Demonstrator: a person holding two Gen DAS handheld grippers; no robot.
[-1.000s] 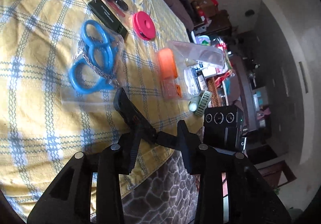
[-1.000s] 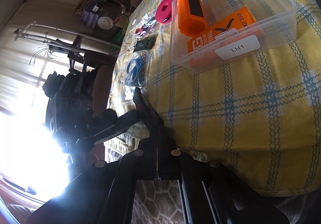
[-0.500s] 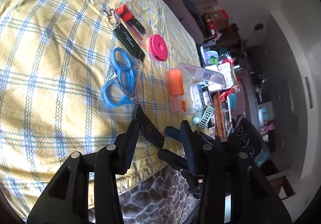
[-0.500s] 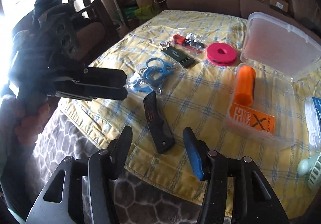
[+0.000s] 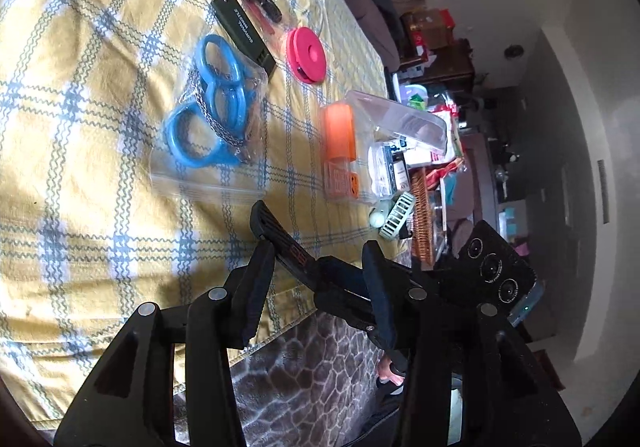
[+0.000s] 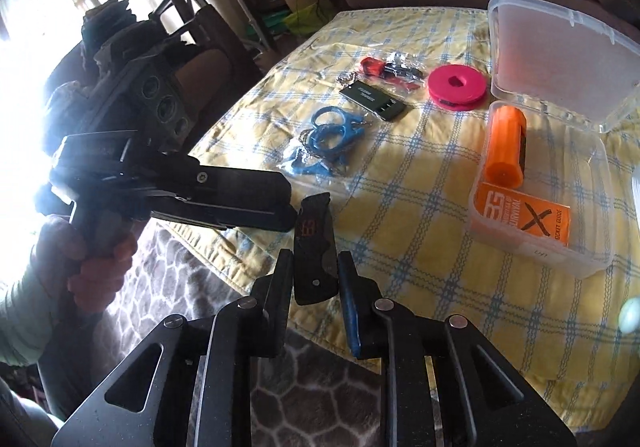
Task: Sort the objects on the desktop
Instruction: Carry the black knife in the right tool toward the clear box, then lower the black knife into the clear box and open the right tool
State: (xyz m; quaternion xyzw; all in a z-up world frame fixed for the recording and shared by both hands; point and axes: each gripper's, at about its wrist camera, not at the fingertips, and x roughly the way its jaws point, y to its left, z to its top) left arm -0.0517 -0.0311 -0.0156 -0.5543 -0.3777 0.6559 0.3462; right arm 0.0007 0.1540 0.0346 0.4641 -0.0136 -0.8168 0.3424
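- Yellow-and-blue plaid cloth (image 6: 420, 247) covered the bench; brown sofa behind, patterned rug (image 6: 312, 379) below the near edge.
- Black folding knife (image 6: 314, 247) lay near the bench's front edge, red logo up.
- Right claw (image 6: 314, 281): fingers either side of the knife's near end, gap narrow. Whether the pads touched it, can't tell.
- Left claw (image 5: 320, 275): fingers apart, moderately wide, holding nothing. Right-wrist view showed it (image 6: 280, 203) side-on, tips just beside the knife's far end.
- Blue ring tool w/ chain in clear zip bag (image 5: 212, 115) sat mid-bench, beyond the knife.
- Dark green tag w/ ball chain (image 6: 376, 101) and red-black item in plastic (image 6: 384, 69) further back, close together.
- Pink spool (image 6: 458, 85) just beside the open lid of clear plastic box (image 6: 600, 247).
- Box held orange cylinder (image 6: 506, 143) and orange pocket guide (image 6: 524, 217).
- Pale green mini fan (image 5: 394, 215) at the bench edge near the box.
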